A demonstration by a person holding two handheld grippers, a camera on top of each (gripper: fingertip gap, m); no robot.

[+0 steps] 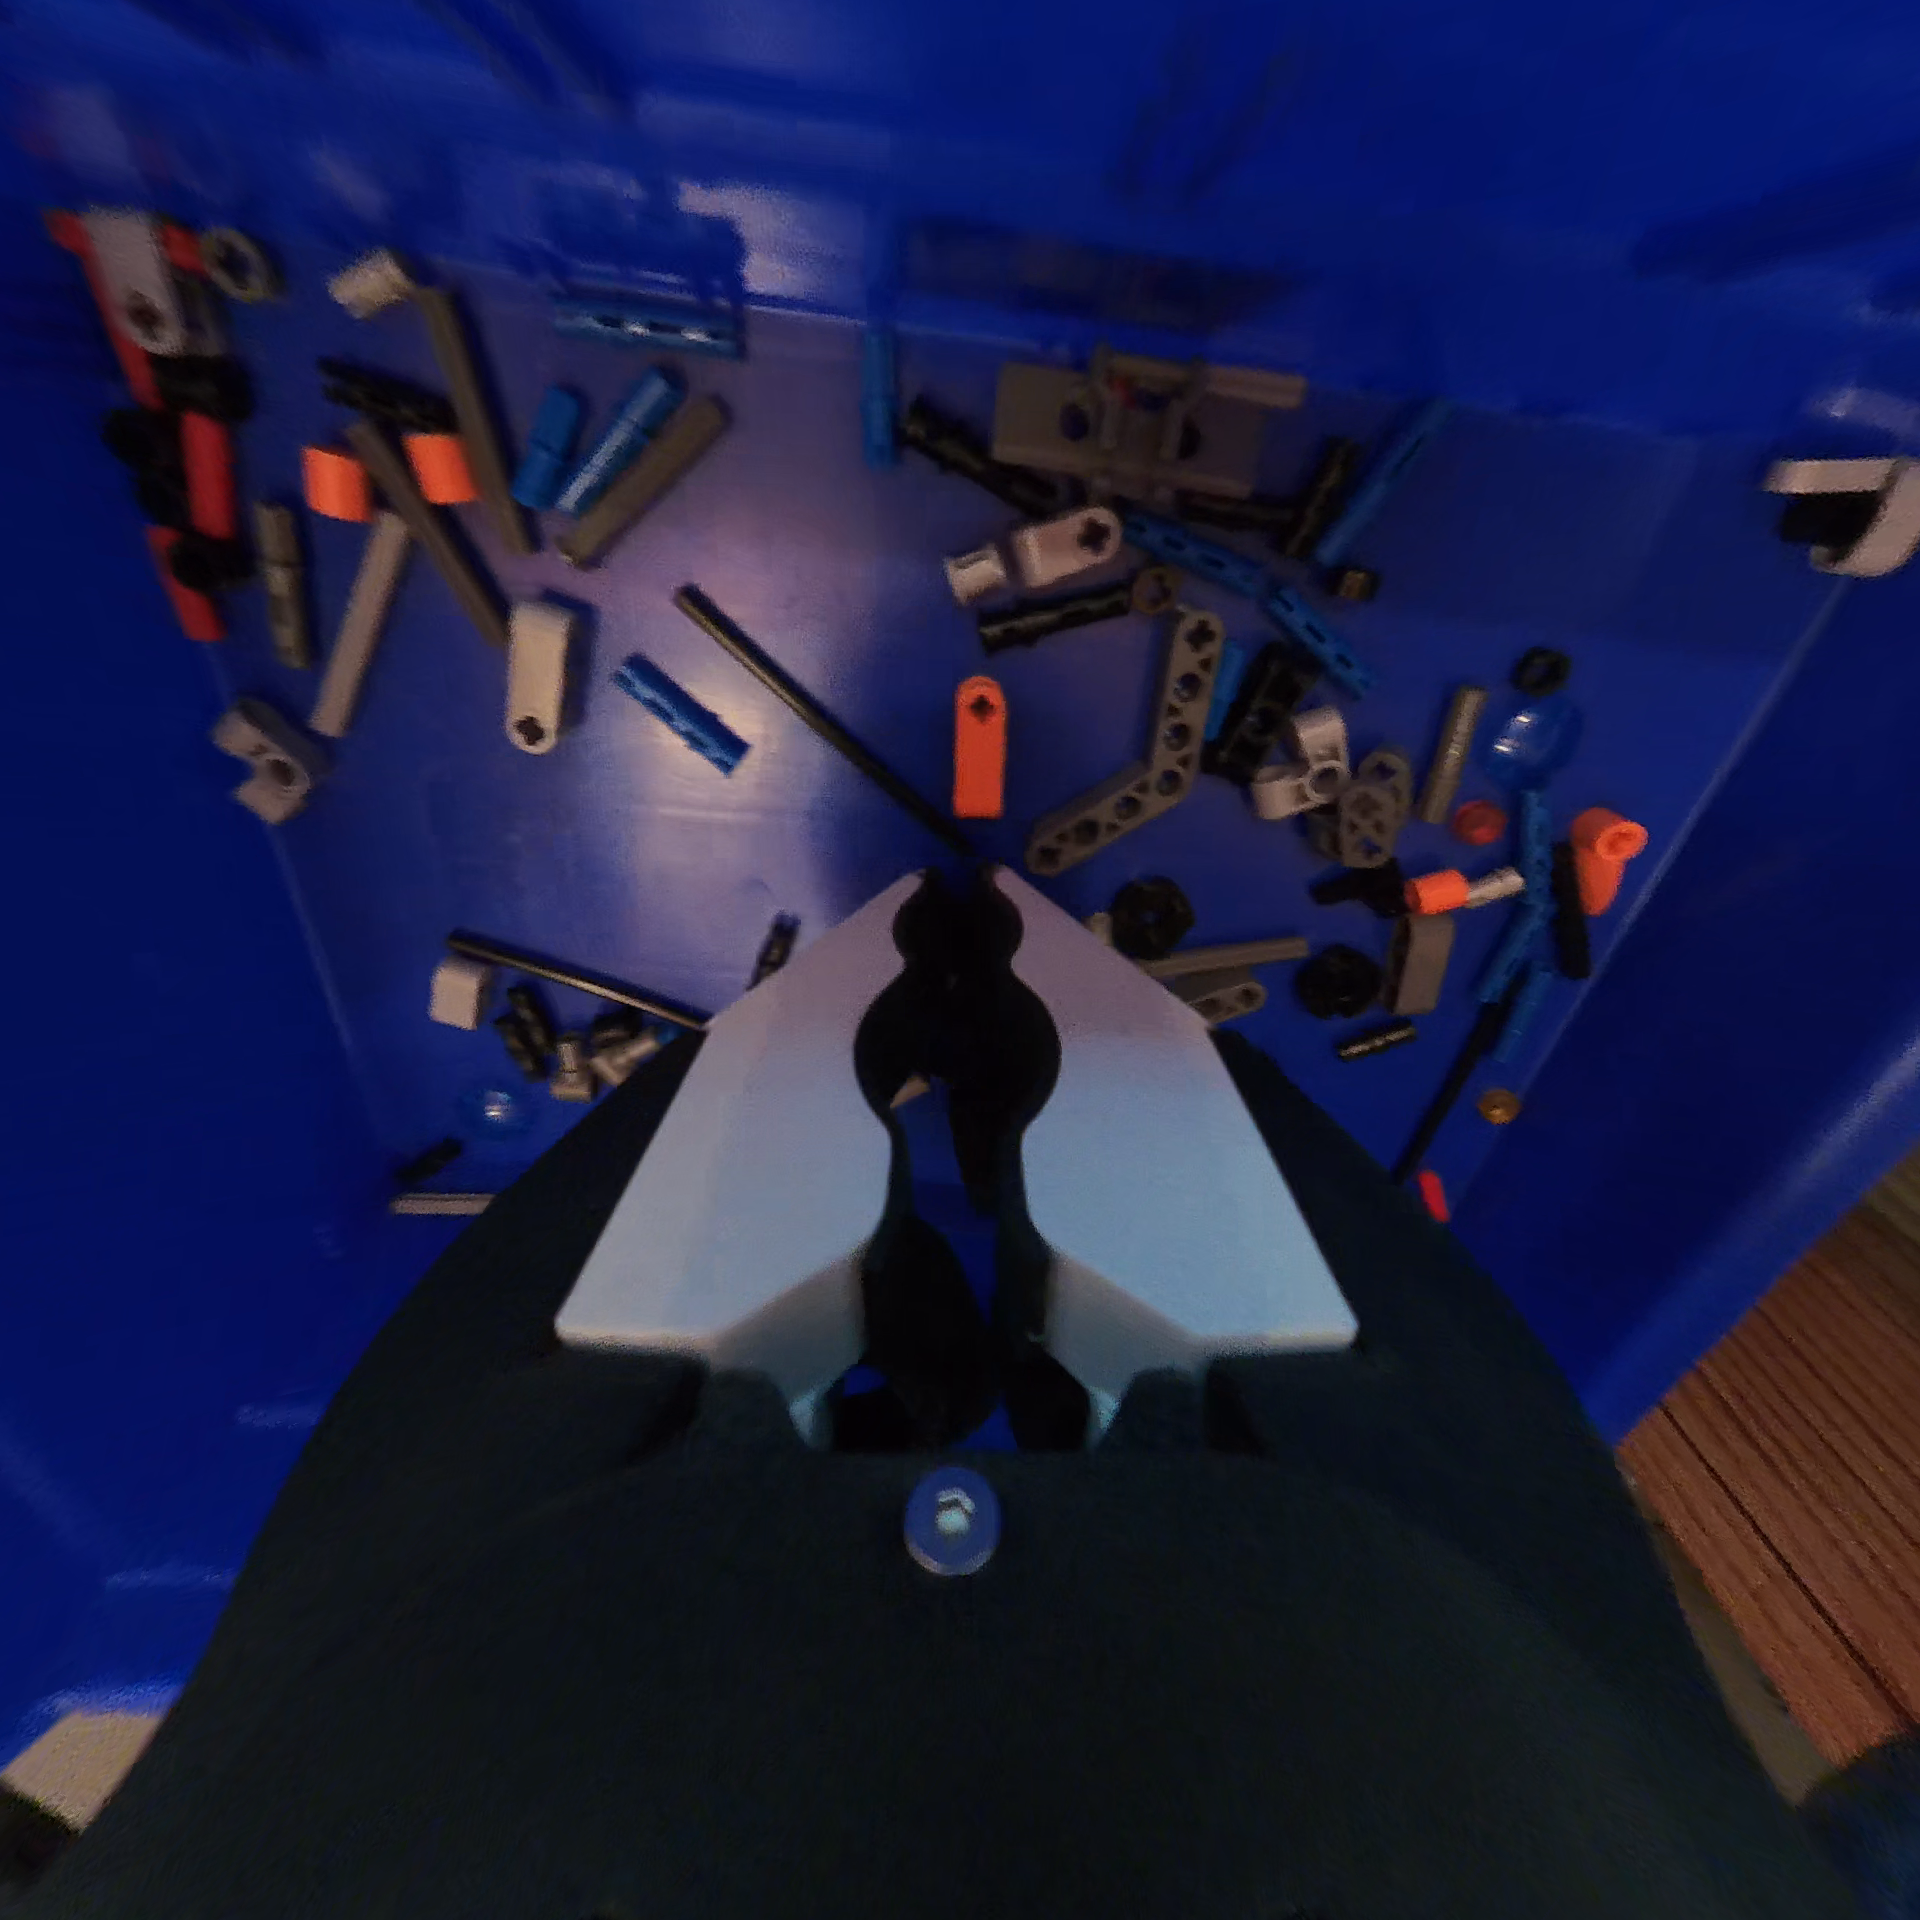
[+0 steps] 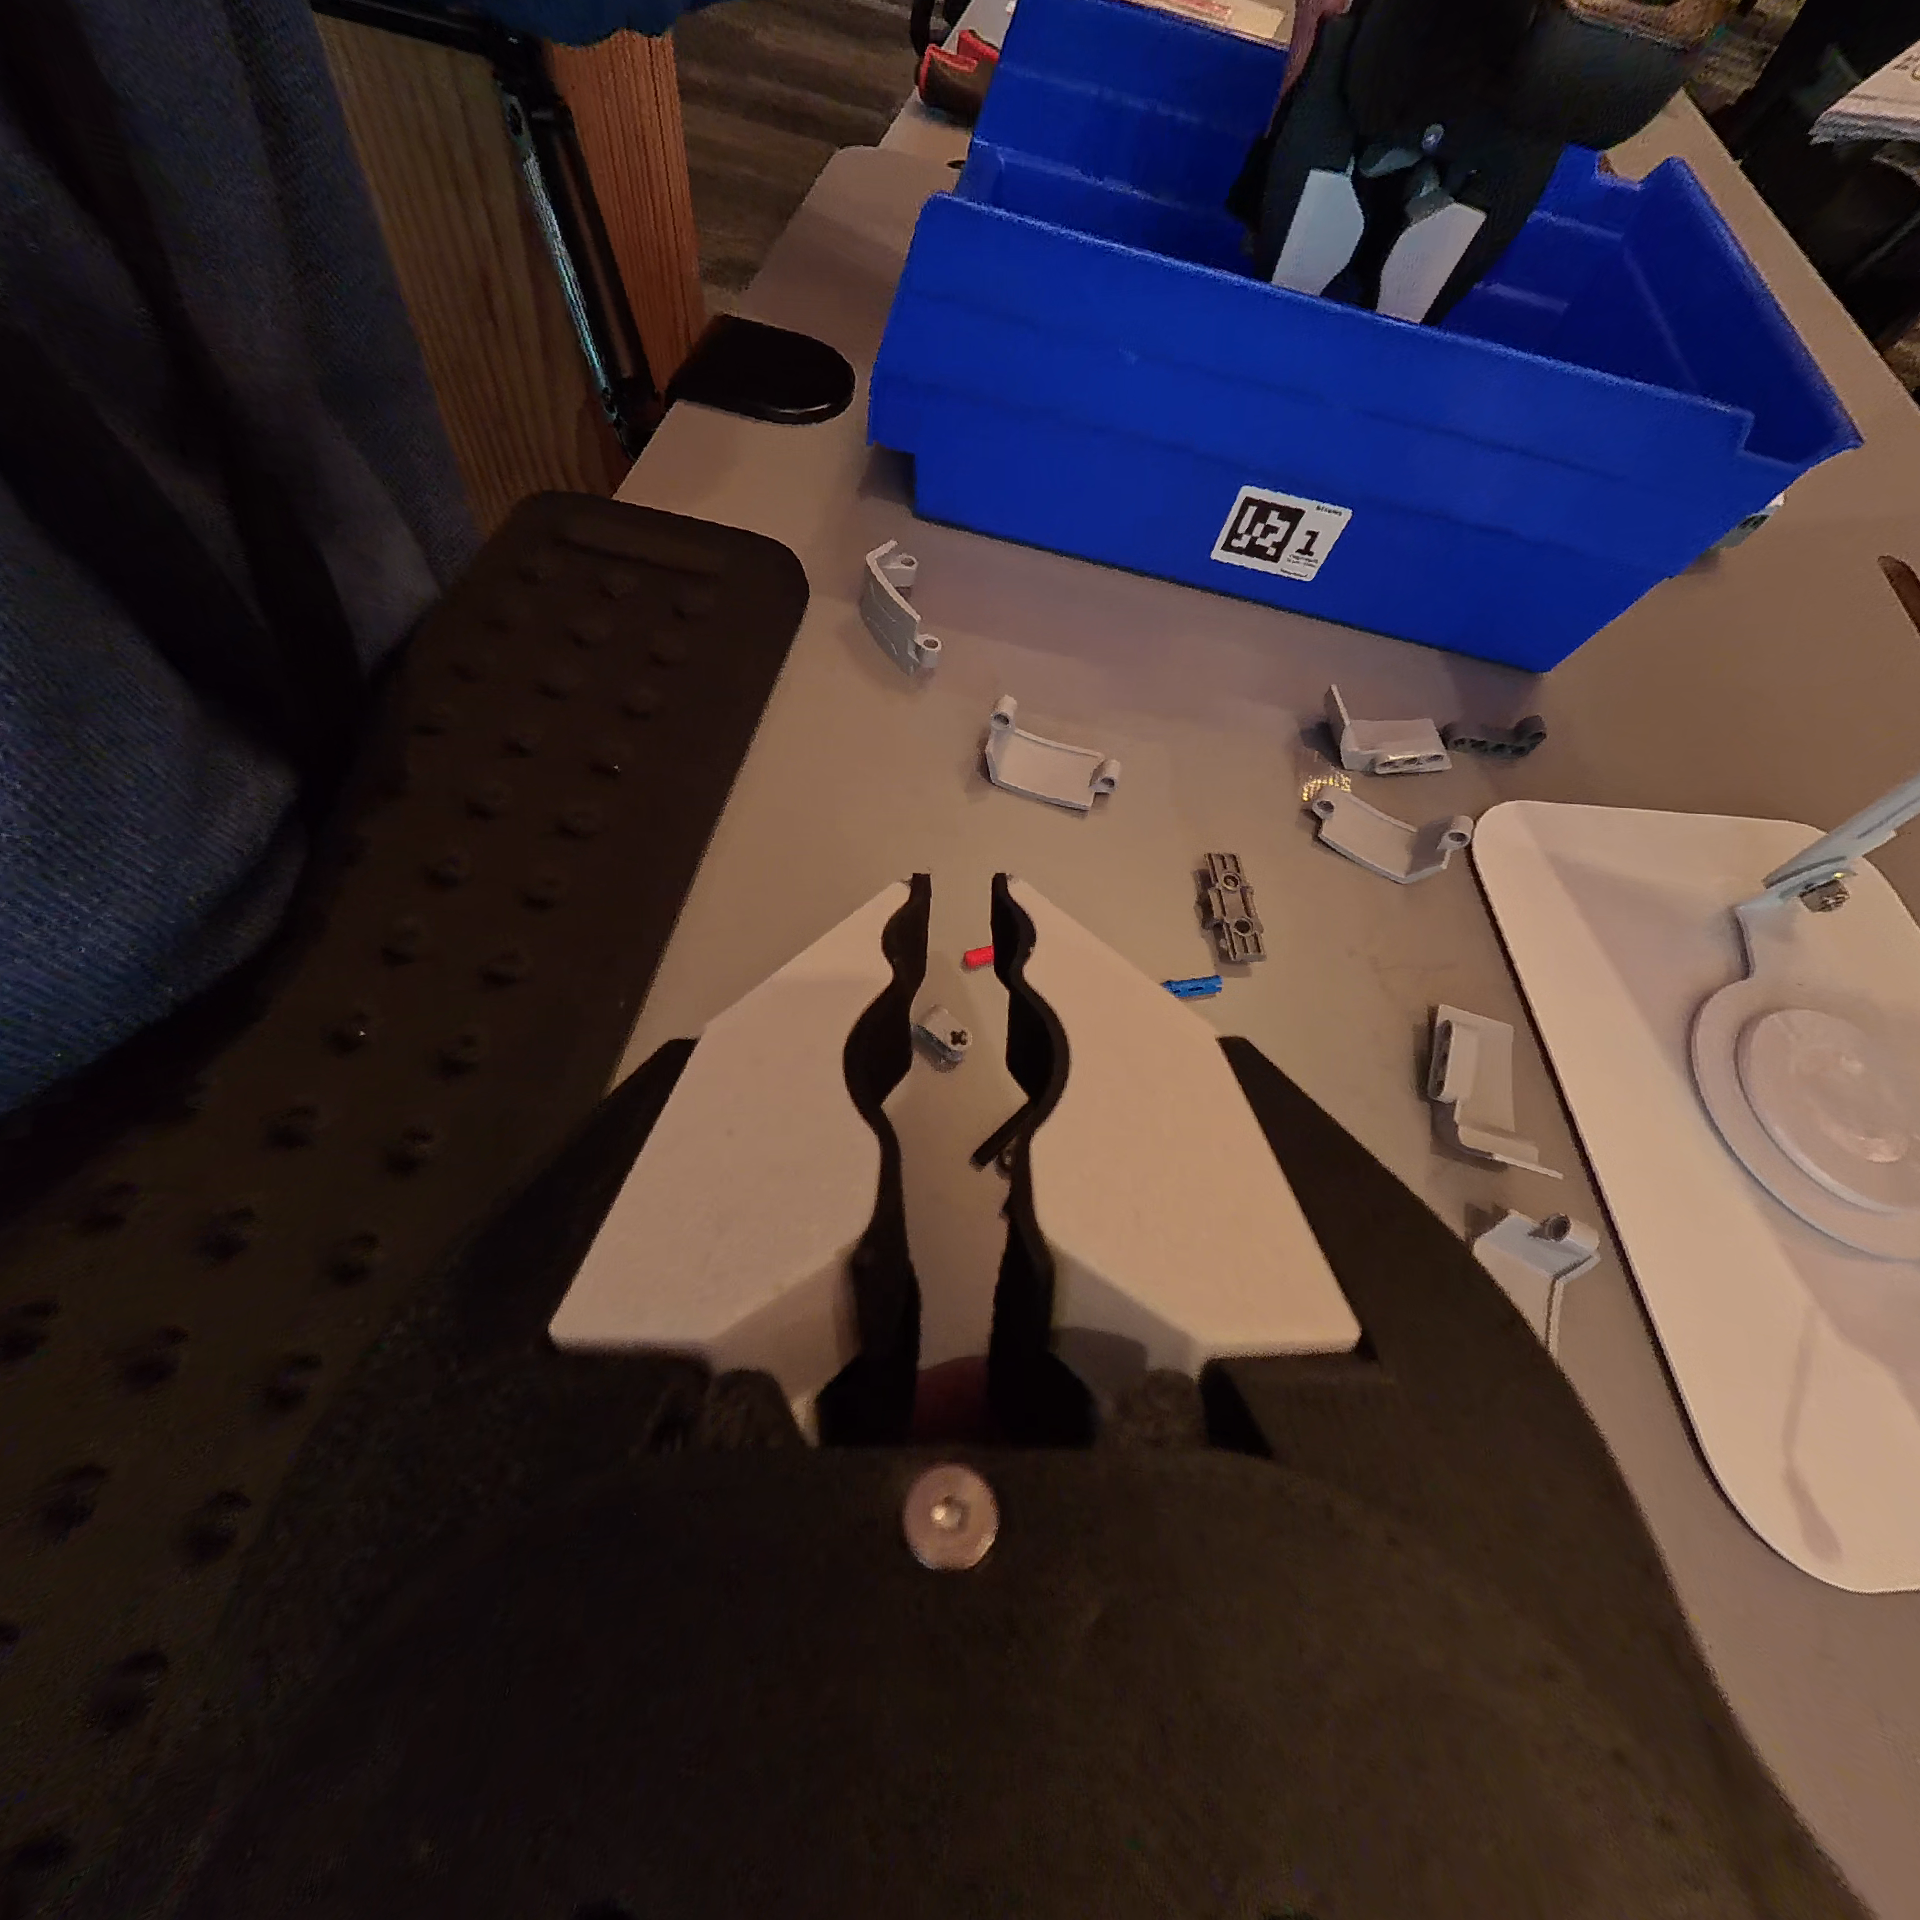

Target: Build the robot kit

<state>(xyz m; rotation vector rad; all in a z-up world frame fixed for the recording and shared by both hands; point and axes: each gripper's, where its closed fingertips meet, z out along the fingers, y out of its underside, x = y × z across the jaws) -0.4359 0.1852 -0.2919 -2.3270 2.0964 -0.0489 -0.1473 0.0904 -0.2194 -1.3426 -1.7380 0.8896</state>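
My left gripper (image 1: 956, 878) reaches down into a blue bin (image 1: 156, 935) strewn with small building-toy parts. Its jaws are together, and the near end of a thin black axle rod (image 1: 810, 727) sits right at the tips. An orange beam (image 1: 979, 746) and a bent grey beam (image 1: 1143, 769) lie just beyond. My right gripper (image 2: 961, 883) hovers over a grey table (image 2: 1091, 644), slightly open and empty. Through its gap I see a small grey connector (image 2: 943, 1037) and a red pin (image 2: 977, 956). The left gripper also shows in the right wrist view (image 2: 1371, 239), inside the bin (image 2: 1299, 416).
Several grey curved panels (image 2: 1049, 764) lie on the table, with a dark grey part (image 2: 1231, 906) and a blue pin (image 2: 1192, 985). A white tray (image 2: 1621, 1039) is at the right and a black dimpled mat (image 2: 416, 935) at the left. The bin holds several beams, pins and axles. The tips of one gripper are about 30 cm away from the tips of the other. The small grey connector (image 2: 943, 1037) sits 7 cm or so from the ends of my right fingers.
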